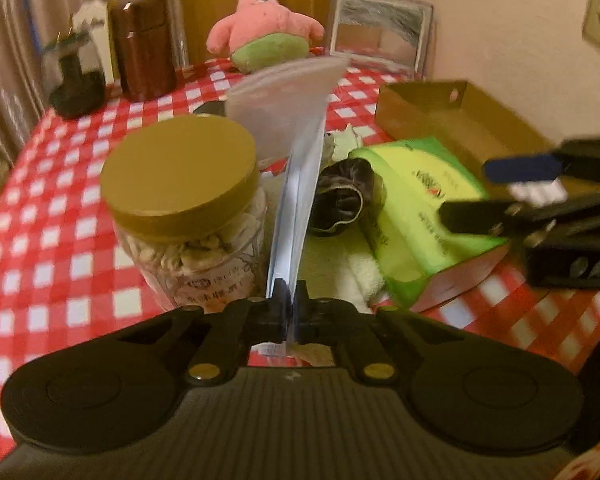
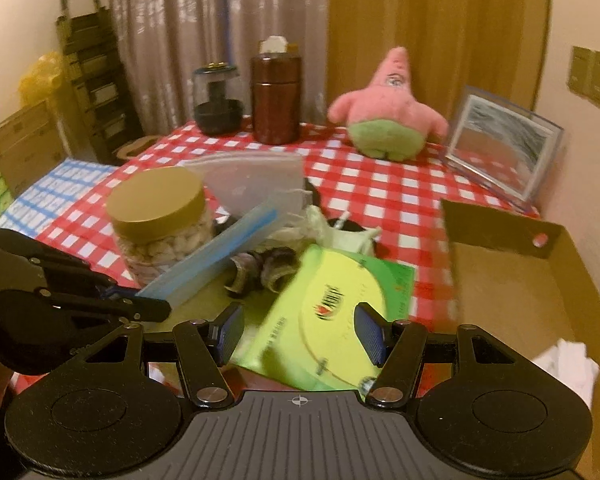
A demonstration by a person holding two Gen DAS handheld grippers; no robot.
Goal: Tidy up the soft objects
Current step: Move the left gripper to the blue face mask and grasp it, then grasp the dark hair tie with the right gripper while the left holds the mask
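My left gripper [image 1: 287,300] is shut on the lower edge of a clear zip bag [image 1: 288,128], which stands up from the jaws. The right wrist view shows that bag [image 2: 228,244] with its blue strip slanting up from the left gripper [image 2: 156,305]. My right gripper [image 2: 300,334] is open, its blue pads astride a green tissue pack [image 2: 332,308] without touching it. From the left wrist view the right gripper [image 1: 496,192] hangs over the pack [image 1: 416,204]. A dark scrunchie [image 1: 340,200] lies beside it on a white towel [image 1: 364,272]. A pink starfish plush [image 1: 266,20] stands at the back.
A gold-lidded jar [image 1: 180,172] of pale pieces stands just left of the bag. An open cardboard box [image 2: 512,276] sits to the right with white paper inside. At the back stand a brown canister [image 2: 276,96], a black grinder [image 2: 216,96] and a picture frame [image 2: 504,144].
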